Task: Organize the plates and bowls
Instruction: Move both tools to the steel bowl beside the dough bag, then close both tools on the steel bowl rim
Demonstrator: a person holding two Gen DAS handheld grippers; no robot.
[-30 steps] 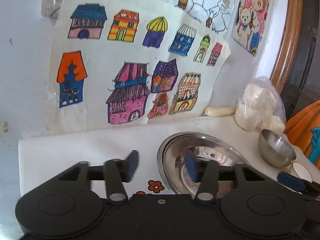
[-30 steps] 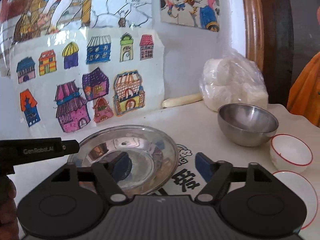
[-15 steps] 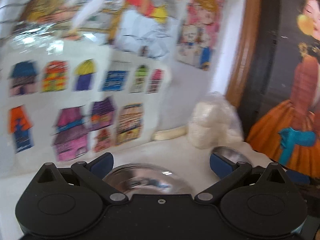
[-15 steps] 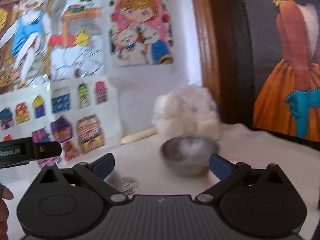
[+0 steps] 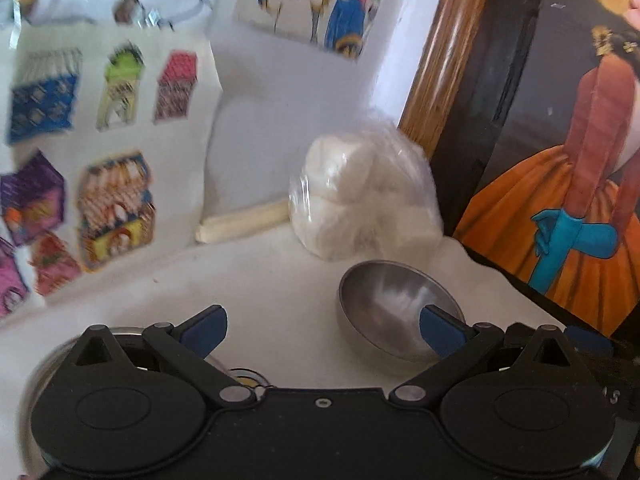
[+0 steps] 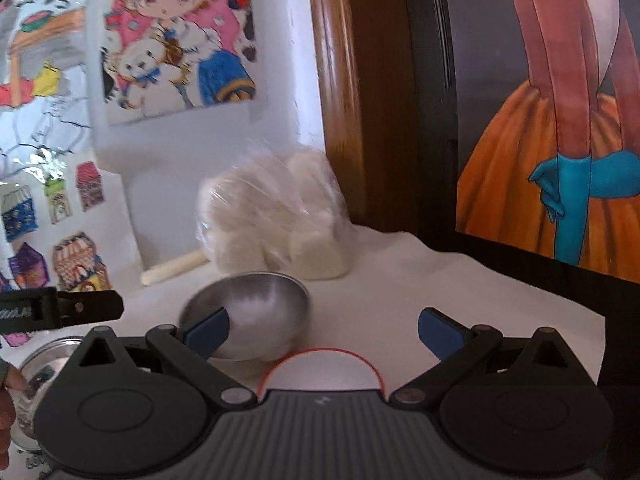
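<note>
1. Steel bowl (image 5: 396,316) sits on the white tabletop (image 5: 280,280), just before the bagged white lump (image 5: 364,196).
2. Your left gripper (image 5: 322,330) has just been opening; its jaws stand wide, gripping nothing.
3. Your right gripper (image 6: 322,330) likewise has just spread, empty, above the red-rimmed bowl (image 6: 320,372).
4. Steel plate (image 5: 44,368) lies at lower left.

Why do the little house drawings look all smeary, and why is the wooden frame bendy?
In the left wrist view the house drawings are smeared by motion blur, while the left tool stays sharp. In the right wrist view the plastic bag and steel bowl look soft too. The wooden frame curves because the fisheye lens bends lines near the edges; the corners go dark.
</note>
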